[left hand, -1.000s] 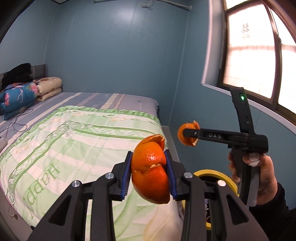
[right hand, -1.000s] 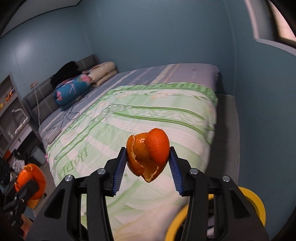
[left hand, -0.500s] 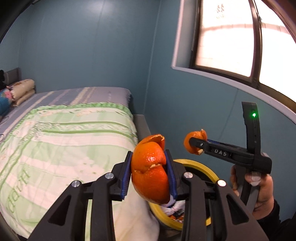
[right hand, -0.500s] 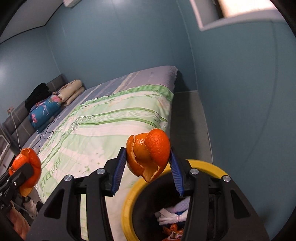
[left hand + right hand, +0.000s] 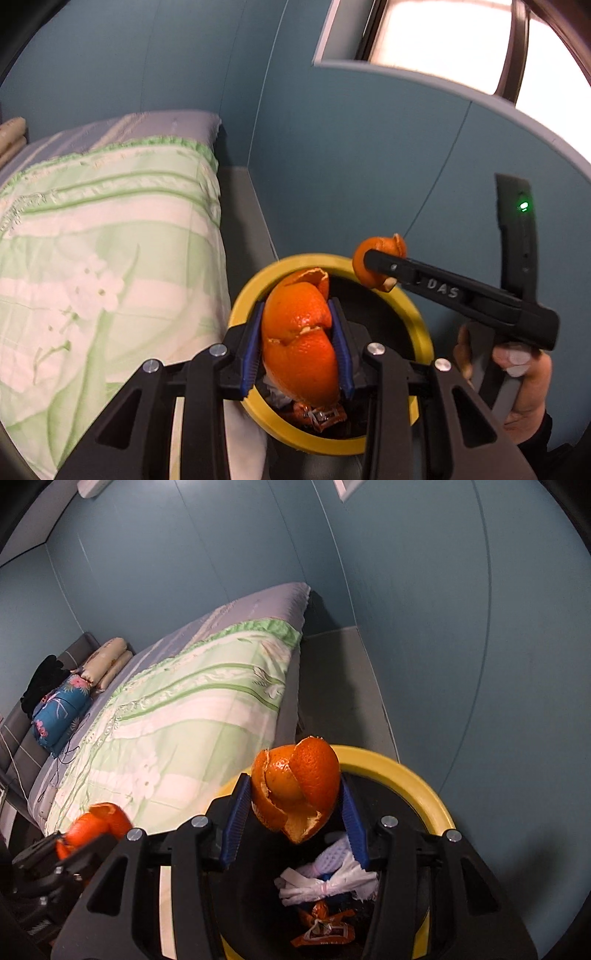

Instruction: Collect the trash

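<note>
My left gripper (image 5: 295,308) is shut on a large piece of orange peel (image 5: 299,347) and hangs over the yellow-rimmed black bin (image 5: 419,325). My right gripper (image 5: 293,781) holds a second curled orange peel (image 5: 314,771) between its blue pads, above the same bin (image 5: 417,779). In the left wrist view the right gripper (image 5: 373,267) reaches in from the right with its peel (image 5: 369,251) over the bin's far rim. The left gripper (image 5: 74,843) and its peel (image 5: 96,823) show at the lower left of the right wrist view.
The bin holds a white plastic bag (image 5: 328,878) and an orange wrapper (image 5: 325,930). A bed with a green-and-white cover (image 5: 110,240) lies just left of the bin. Blue walls stand close behind and to the right. A hand (image 5: 524,376) grips the right tool.
Both grippers have come down and tilted toward the bin, which has moved from the lower edge to under the peels. Each peel stays in its jaws.
</note>
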{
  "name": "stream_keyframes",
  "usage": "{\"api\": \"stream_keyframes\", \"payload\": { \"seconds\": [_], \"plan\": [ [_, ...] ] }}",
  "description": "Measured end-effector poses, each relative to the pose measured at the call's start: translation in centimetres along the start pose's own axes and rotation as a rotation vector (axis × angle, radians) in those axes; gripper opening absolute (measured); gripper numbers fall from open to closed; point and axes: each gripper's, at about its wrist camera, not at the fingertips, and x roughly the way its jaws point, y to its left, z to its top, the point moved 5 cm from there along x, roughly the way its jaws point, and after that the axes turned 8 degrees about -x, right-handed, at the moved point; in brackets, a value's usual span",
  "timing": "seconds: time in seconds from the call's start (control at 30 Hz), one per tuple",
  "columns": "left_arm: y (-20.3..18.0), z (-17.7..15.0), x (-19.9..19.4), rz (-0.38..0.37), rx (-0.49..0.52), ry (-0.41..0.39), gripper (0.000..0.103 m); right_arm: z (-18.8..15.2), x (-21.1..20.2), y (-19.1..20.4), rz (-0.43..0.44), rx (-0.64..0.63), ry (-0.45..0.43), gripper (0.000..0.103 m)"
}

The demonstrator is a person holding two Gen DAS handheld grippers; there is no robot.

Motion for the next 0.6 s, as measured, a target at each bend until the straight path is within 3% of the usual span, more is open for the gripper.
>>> {"api": "stream_keyframes", "payload": {
  "seconds": [0.33,0.43,0.5,0.6],
  "plan": [
    [0.6,-1.3,4.2,-0.002,-0.023,0.091,0.034,-1.6,2.0,-2.3,-0.025,0.061,0.057,0.050],
    [1.0,-1.3,3.8,0.001,-0.033,0.073,0.046,-1.5,1.9,-2.8,-0.031,0.084,0.054,0.059],
    [1.4,-1.0,3.1,0.001,-0.045,0.054,0.057,-1.2,1.7,-3.1,-0.031,0.089,0.047,0.060],
    [2.4,-0.4,1.6,0.012,-0.066,0.023,0.059,-0.5,0.8,-2.9,-0.045,0.079,0.019,0.060]
  ]
}}
